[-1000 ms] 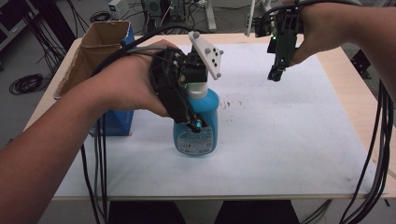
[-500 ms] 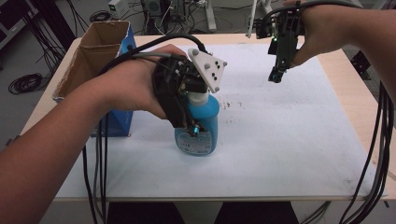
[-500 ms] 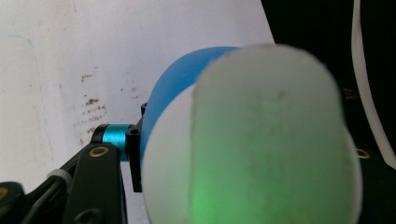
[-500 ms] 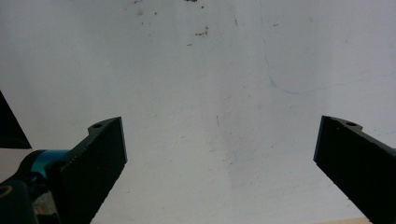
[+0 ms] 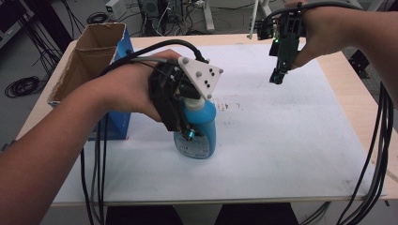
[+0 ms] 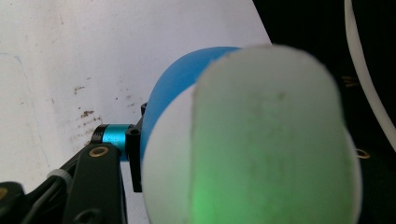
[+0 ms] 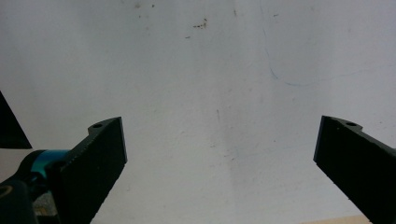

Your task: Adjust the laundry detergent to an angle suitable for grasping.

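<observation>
Bottle (image 5: pixel 197 129) is standing upright, long axis vertical, neck between the left gripper's (image 5: pixel 185 131) clamping jaws; right gripper's (image 5: pixel 277 77) jaws are gaping, holding nothing.

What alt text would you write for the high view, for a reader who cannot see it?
The left gripper is clamped on a blue bottle standing on the white table cover. A cardboard box sits at the table's left edge. The right gripper hangs over the far side with nothing in its open jaws.
</observation>
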Demonstrator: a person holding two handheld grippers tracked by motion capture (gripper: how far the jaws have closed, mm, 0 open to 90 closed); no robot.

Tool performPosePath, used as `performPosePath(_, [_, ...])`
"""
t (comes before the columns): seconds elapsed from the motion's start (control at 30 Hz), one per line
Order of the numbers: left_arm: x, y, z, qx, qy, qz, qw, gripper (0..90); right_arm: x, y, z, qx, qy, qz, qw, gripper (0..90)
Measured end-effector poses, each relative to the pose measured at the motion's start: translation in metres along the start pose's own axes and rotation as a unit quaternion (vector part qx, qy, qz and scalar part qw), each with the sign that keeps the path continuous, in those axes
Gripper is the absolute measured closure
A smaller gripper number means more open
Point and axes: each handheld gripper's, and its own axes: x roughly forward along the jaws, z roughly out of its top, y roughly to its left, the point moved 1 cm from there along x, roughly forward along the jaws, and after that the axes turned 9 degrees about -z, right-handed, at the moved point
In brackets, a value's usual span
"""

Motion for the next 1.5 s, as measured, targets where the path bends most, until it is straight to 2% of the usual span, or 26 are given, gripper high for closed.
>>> performPosePath(0.17, [0.005, 0.000, -0.002, 0.005, -0.004, 0.001, 1.0000, 39.9, 0.001, 0.000, -0.001, 0.000, 0.002, 0.001, 1.0000, 1.5])
performPosePath(0.4, [0.012, 0.000, -0.005, 0.004, 0.011, 0.003, 0.9999, 39.9, 0.002, 0.000, 0.000, -0.004, -0.001, 0.001, 1.0000, 1.4])
performPosePath(0.5, [0.011, 0.000, -0.007, 0.003, 0.008, 0.003, 1.0000, 39.9, 0.002, -0.001, 0.000, -0.008, -0.003, 0.001, 1.0000, 1.4])
performPosePath(0.53, [0.011, 0.000, -0.008, 0.002, 0.008, 0.004, 1.0000, 39.9, 0.002, 0.000, 0.000, -0.002, -0.001, 0.002, 1.0000, 1.4])
performPosePath(0.83, [0.011, 0.003, -0.009, -0.003, 0.005, -0.001, 1.0000, 39.8, 0.004, 0.000, 0.000, 0.001, 0.000, 0.003, 1.0000, 1.5])
performPosePath(0.93, [0.011, 0.005, -0.009, -0.012, 0.010, -0.006, 0.9999, 39.8, 0.004, 0.000, 0.000, 0.001, 0.000, 0.003, 1.0000, 1.5])
performPosePath(1.0, [0.015, 0.007, -0.010, -0.035, 0.042, -0.011, 0.9984, 39.8, 0.004, -0.001, -0.001, -0.002, 0.001, 0.002, 1.0000, 1.4])
performPosePath(1.07, [0.019, 0.007, -0.013, -0.046, 0.055, -0.014, 0.9973, 39.8, 0.004, -0.001, -0.001, 0.001, 0.000, 0.002, 1.0000, 1.4])
performPosePath(1.27, [0.010, 0.004, -0.017, -0.060, 0.020, -0.017, 0.9978, 38.6, 0.006, -0.001, -0.002, 0.005, 0.003, 0.003, 1.0000, 1.4])
performPosePath(1.5, [0.005, 0.001, -0.018, -0.070, 0.021, -0.012, 0.9972, 34.8, 0.006, -0.003, -0.001, 0.004, 0.000, 0.005, 1.0000, 1.4])
